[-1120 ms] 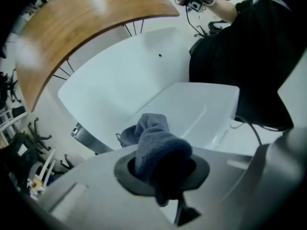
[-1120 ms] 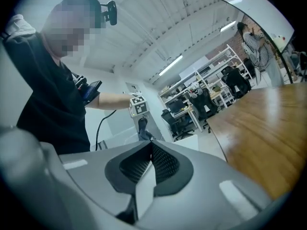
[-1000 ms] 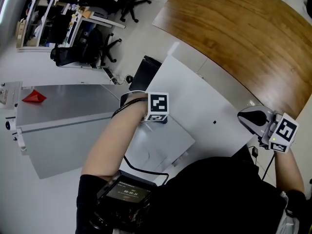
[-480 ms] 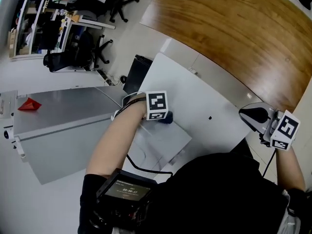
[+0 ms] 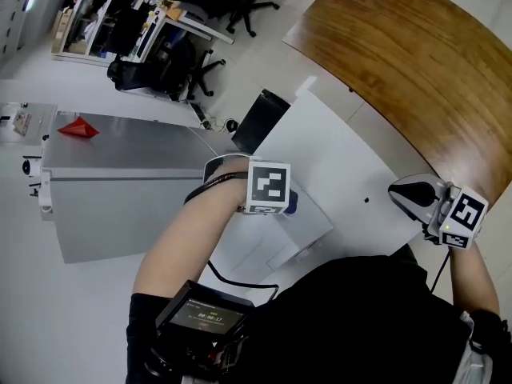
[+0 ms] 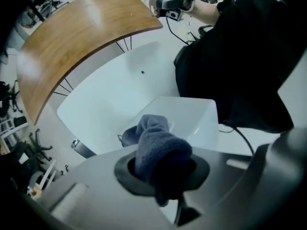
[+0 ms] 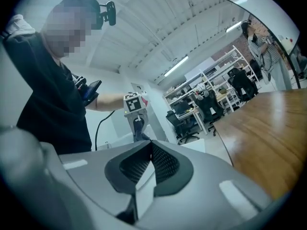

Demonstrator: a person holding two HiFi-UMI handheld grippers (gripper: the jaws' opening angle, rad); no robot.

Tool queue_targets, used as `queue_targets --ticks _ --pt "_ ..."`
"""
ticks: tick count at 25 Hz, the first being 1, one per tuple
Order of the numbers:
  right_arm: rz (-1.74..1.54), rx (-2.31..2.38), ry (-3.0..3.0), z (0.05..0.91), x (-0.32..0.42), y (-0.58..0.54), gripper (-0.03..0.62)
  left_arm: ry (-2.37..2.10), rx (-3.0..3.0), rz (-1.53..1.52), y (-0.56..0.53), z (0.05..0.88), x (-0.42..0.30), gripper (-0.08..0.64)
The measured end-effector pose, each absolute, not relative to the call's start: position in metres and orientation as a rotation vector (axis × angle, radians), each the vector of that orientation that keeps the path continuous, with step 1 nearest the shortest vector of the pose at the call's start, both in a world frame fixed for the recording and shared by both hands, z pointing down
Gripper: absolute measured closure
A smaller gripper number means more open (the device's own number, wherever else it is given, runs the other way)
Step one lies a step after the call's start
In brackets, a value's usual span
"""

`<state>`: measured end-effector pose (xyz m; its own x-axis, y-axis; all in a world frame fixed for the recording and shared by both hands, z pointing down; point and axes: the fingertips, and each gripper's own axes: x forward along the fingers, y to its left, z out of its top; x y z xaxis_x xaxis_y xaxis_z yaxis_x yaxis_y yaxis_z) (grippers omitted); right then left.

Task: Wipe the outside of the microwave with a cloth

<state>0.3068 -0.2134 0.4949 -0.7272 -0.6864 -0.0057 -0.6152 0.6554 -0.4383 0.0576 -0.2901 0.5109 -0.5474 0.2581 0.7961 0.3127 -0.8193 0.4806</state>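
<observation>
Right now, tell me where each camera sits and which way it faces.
Head view: on the person's head, facing steeply down at the white microwave; both forearms, left gripper and right gripper show.
Left gripper view: on the left gripper, looking along jaws shut on the cloth toward the microwave's top; torso and right gripper show.
Right gripper view: on the right gripper, looking past closed, empty jaws at the person; torso and left forearm show.
Shared: each gripper view shows the other gripper.
</observation>
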Motion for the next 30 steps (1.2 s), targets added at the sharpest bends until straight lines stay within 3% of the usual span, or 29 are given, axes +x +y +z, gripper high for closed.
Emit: queue_targets --ticks 9,14,20,24,30 --pt "-0.793 -1.266 2.582 0.546 0.349 -0.164 0.586 -1.115 -1.24 -2.738 -0.279 0.651 0.053 0.505" --pt "-0.837 -1.333 2.532 0.554 0.36 -0.14 0.586 -1.16 -1.15 -2.738 -0.271 0.678 0.052 0.505" --pt "-0.758 -1.242 2.582 0.526 0.339 -0.158 0.586 -1.181 -1.48 -2.534 -0.247 0.566 0.1 0.503" --pt "-0.676 -1.129 2.642 0.505 0.316 -0.181 0.586 -1.128 -1.426 -2.505 -0.244 0.49 0.086 0.503" --pt "-0.645 -1.078 2.676 0.501 0.305 -0.196 0.586 -1.135 -1.338 -2.579 -0.236 0.516 0.067 0.503"
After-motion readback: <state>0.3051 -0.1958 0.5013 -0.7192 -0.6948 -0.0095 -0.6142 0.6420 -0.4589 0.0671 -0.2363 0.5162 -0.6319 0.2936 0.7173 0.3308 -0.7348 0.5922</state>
